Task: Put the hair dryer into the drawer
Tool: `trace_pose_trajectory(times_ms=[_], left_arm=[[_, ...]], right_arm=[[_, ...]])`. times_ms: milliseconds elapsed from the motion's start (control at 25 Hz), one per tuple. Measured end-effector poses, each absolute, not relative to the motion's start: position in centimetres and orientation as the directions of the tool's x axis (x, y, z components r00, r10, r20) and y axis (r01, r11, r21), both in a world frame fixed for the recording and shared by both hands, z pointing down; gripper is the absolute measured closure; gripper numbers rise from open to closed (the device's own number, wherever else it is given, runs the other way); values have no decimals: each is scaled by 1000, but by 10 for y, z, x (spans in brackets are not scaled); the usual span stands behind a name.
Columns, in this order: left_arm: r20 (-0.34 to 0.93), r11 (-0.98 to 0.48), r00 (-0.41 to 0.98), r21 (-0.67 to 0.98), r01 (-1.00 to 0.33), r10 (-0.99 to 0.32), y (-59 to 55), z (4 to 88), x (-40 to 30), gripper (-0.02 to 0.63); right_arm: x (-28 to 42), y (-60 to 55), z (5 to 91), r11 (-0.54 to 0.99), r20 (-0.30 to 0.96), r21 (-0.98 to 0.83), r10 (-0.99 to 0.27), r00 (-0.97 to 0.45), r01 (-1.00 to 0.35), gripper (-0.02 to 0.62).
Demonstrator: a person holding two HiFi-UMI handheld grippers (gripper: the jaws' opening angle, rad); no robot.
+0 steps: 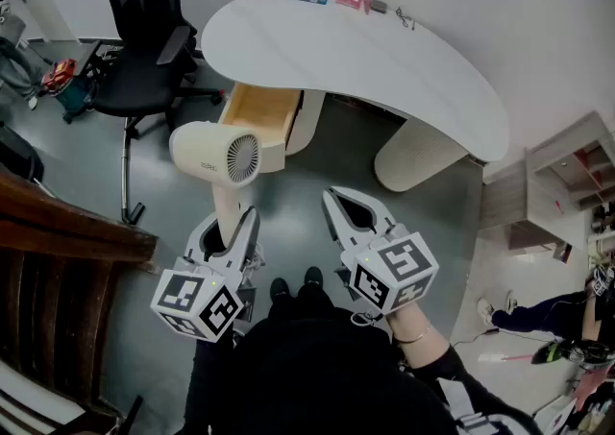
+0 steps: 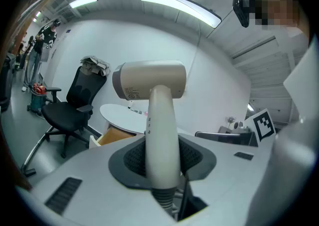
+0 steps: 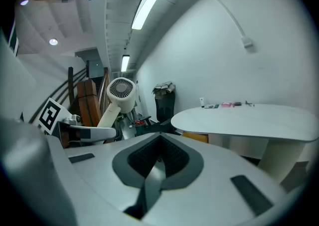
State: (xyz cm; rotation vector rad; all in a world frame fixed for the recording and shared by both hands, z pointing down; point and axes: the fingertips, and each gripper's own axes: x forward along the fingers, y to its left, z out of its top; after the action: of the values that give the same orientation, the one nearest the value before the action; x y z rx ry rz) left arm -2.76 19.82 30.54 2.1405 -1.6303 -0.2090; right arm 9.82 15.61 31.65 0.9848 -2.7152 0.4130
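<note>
Here, hair dryer [image 1: 216,152] upright in left hand-held gripper [image 1: 231,228], near open drawer [image 1: 261,107].

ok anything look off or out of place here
Nothing stands out. The drawer hangs open under the desk, as the task needs, and the hair dryer is held by its handle in the left gripper, with no damage visible.

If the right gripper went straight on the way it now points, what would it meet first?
Most likely the open drawer under the white desk: the right gripper aims about at its front. Nothing shows in between, but depth is unclear.
</note>
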Motion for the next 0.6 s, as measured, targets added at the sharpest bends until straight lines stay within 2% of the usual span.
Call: trace_pose_trajectory(times_ms=[600], left_arm=[[139,-205,289,429,-880,-947,203,305,-38,472]], right_arm=[[94,161,322,733,324,-193,-579,-748,-652,594]])
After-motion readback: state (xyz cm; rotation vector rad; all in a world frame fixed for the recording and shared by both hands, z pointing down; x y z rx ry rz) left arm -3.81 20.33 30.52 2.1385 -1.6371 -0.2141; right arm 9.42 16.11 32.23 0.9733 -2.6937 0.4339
